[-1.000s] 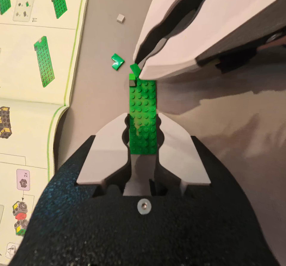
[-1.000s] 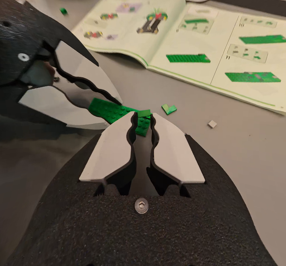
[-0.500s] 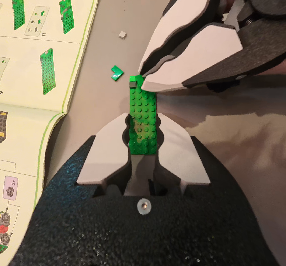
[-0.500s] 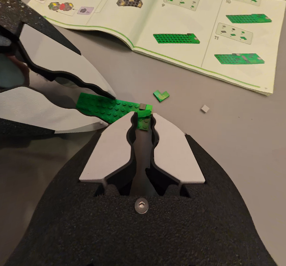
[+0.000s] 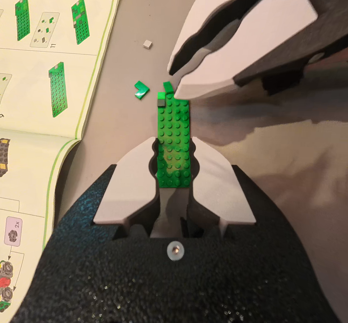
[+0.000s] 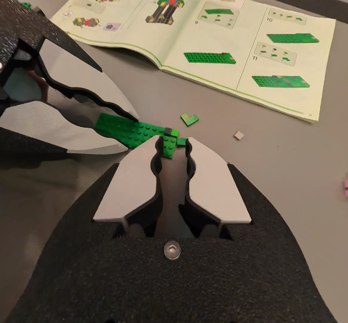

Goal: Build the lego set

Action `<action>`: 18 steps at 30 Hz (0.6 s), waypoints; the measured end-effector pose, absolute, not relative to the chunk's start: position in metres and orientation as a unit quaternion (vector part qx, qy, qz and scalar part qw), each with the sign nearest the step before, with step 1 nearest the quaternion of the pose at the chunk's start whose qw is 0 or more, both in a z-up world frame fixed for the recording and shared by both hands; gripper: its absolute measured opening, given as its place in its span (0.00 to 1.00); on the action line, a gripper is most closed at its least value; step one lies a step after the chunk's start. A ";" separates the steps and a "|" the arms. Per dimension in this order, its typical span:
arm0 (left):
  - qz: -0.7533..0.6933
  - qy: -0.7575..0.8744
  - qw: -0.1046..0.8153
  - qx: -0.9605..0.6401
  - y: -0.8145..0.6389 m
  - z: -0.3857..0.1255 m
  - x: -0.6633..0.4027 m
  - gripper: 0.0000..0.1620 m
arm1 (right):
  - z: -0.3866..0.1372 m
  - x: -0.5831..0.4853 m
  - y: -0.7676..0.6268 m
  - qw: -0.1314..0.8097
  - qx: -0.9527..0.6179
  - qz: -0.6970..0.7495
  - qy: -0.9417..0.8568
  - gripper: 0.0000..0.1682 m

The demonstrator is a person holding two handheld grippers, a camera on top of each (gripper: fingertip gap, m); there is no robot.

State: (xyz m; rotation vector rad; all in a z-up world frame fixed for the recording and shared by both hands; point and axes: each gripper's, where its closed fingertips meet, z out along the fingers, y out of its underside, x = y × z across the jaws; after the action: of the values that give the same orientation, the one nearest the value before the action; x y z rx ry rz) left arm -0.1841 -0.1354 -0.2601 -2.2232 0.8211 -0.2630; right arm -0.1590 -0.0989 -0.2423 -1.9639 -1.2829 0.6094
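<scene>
A long green studded plate (image 5: 174, 125) lies flat on the grey table, and my left gripper (image 5: 174, 139) is shut on its near end. A grey tile (image 5: 161, 103) and a light green tile (image 5: 161, 95) sit on its far left corner. A small green tile (image 5: 168, 87) lies just off the plate's far end. In the right wrist view this tile (image 6: 181, 141) rests on the table beside the plate (image 6: 131, 131), between the spread fingertips of my open right gripper (image 6: 173, 140), untouched. My left gripper (image 6: 130, 133) shows there at the left.
An open instruction booklet (image 5: 47, 69) lies left of the plate and shows at the back in the right wrist view (image 6: 207, 41). A green L-shaped tile (image 6: 189, 119) and a small light grey tile (image 6: 238, 135) lie loose between plate and booklet. A pink piece (image 6: 346, 189) is at the right edge. Across from one pair of fingers to the other is roughly 5 cm.
My right gripper was shut on the small green tile over the plate's far end. It has opened, and the tile now lies on the table beside the plate. My left gripper kept hold.
</scene>
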 end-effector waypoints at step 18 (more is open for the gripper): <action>-0.155 0.412 0.331 -0.835 -0.146 -0.261 -0.190 0.19 | -0.244 -0.145 -0.087 0.249 -0.433 0.384 -0.777 0.09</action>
State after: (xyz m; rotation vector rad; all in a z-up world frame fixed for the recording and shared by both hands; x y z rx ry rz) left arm -0.1901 -0.1463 -0.2608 -2.1817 1.0757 -0.4053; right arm -0.1453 -0.0873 -0.2437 -1.1790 -2.1163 1.0454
